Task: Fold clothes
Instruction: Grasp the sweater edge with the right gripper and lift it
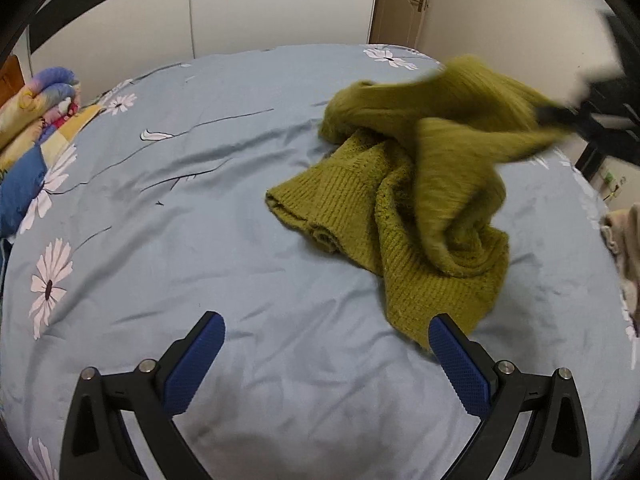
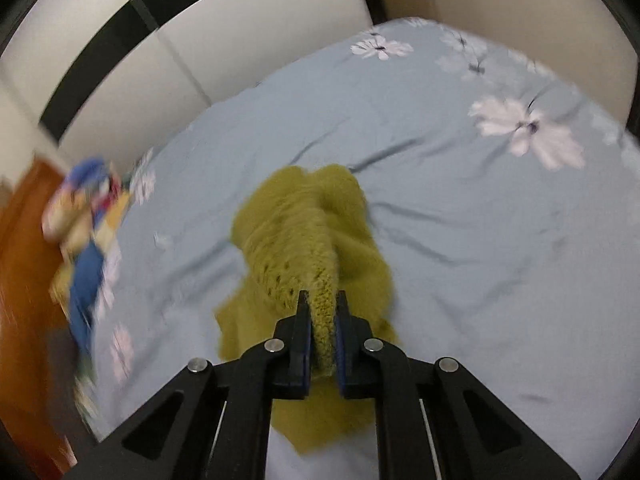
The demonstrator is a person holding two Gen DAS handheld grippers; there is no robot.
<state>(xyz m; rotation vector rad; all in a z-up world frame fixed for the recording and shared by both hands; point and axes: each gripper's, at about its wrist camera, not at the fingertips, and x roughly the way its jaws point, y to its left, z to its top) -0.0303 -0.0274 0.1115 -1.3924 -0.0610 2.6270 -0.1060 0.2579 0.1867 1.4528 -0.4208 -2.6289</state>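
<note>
An olive-green knit sweater [image 1: 416, 200] lies crumpled on the blue flowered bedsheet [image 1: 200, 220], right of centre in the left wrist view. One part of it is lifted and stretched up to the right, blurred, where my right gripper [image 1: 560, 114] holds it. In the right wrist view my right gripper [image 2: 322, 300] is shut on a bunched fold of the sweater [image 2: 304, 240], which hangs down to the sheet [image 2: 460, 200]. My left gripper [image 1: 326, 328] is open and empty above the sheet, its right finger [image 1: 456, 360] close to the sweater's near edge.
A folded colourful quilt [image 1: 36, 128] lies at the bed's left edge, also in the right wrist view [image 2: 84, 240]. White wardrobe doors [image 1: 240, 8] stand behind the bed. Beige cloth [image 1: 624, 240] lies at the right edge. A door [image 1: 408, 0] is at the far right.
</note>
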